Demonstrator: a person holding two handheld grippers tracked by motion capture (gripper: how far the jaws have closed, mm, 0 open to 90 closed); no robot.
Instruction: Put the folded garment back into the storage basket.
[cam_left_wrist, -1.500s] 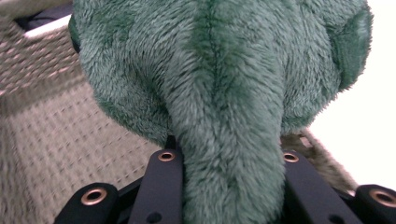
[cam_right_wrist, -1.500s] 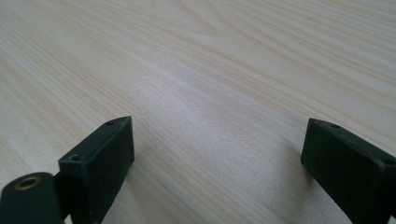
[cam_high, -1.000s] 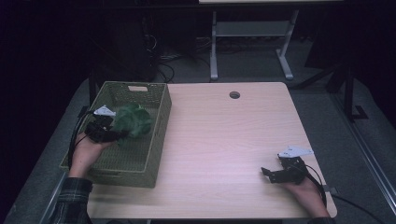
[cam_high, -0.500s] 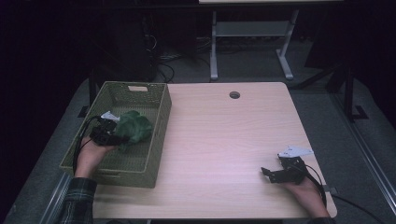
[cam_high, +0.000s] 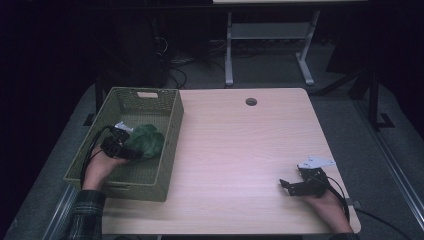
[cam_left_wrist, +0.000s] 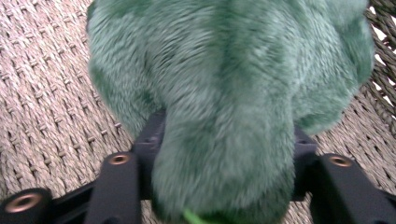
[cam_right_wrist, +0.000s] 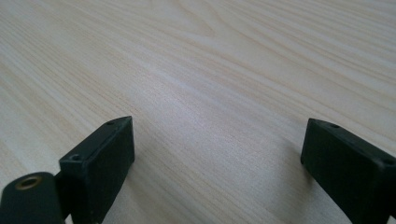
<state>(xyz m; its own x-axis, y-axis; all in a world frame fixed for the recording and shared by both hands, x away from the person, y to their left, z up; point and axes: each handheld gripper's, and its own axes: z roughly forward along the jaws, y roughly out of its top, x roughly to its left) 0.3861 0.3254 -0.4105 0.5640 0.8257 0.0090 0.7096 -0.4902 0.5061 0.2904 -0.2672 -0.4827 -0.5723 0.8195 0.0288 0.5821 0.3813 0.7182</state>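
Toy (cam_high: 145, 141) lies in the basket (cam_high: 170, 145), at nine o'clock on the table (cam_high: 240, 150). The left gripper (cam_left_wrist: 224, 186) has just been opening, its jaws apart with the toy between them. Next, it lifts away. The right gripper (cam_high: 287, 186) rests at five o'clock, jaws wide.
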